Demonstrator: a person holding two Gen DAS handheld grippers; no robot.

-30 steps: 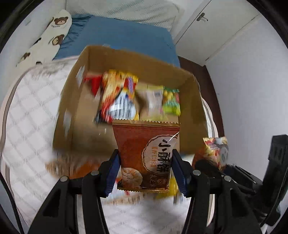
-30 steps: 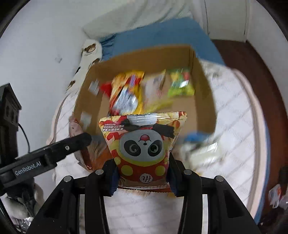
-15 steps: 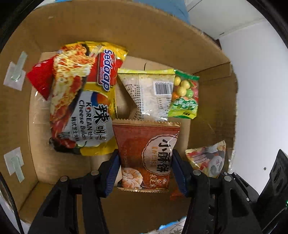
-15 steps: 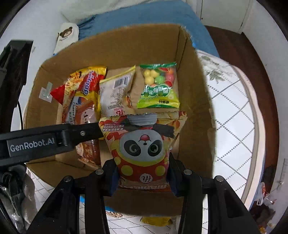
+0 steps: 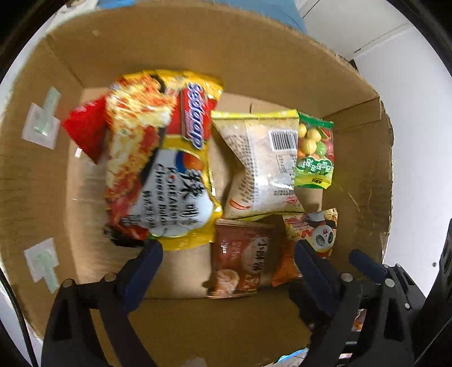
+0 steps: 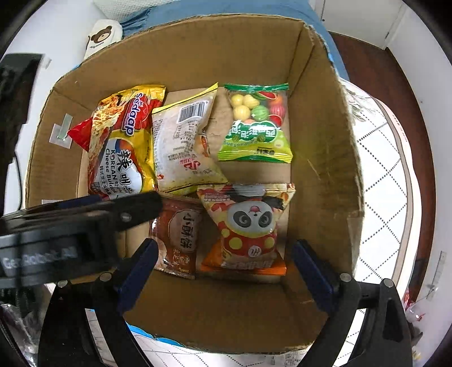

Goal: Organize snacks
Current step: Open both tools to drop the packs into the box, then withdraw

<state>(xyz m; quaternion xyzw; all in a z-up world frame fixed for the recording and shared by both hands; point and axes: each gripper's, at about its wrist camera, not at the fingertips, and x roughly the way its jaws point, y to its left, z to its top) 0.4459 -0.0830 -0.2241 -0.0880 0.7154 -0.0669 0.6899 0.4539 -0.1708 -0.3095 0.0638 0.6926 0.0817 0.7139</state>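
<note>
A cardboard box (image 5: 254, 53) (image 6: 325, 169) holds several snack packs. The brown biscuit pack (image 5: 240, 259) (image 6: 178, 237) and the panda pack (image 6: 248, 223) (image 5: 316, 231) lie side by side on the box floor near its front. Behind them lie a yellow noodle pack (image 5: 158, 169) (image 6: 118, 146), a pale barcode pack (image 5: 262, 166) (image 6: 180, 146) and a green candy pack (image 5: 313, 152) (image 6: 257, 124). My left gripper (image 5: 226, 268) is open and empty above the biscuit pack. My right gripper (image 6: 223, 268) is open and empty above the panda pack.
The box stands on a white quilted surface (image 6: 384, 175). A blue bedsheet (image 6: 226, 8) and a bear-print pillow (image 6: 101, 36) lie behind it. The left gripper's body (image 6: 56, 231) crosses the left side of the right wrist view. White walls stand at the right.
Both grippers have opened and let go of their packs. The biscuit pack and the panda pack now lie on the box floor. Both cameras have moved closer over the box.
</note>
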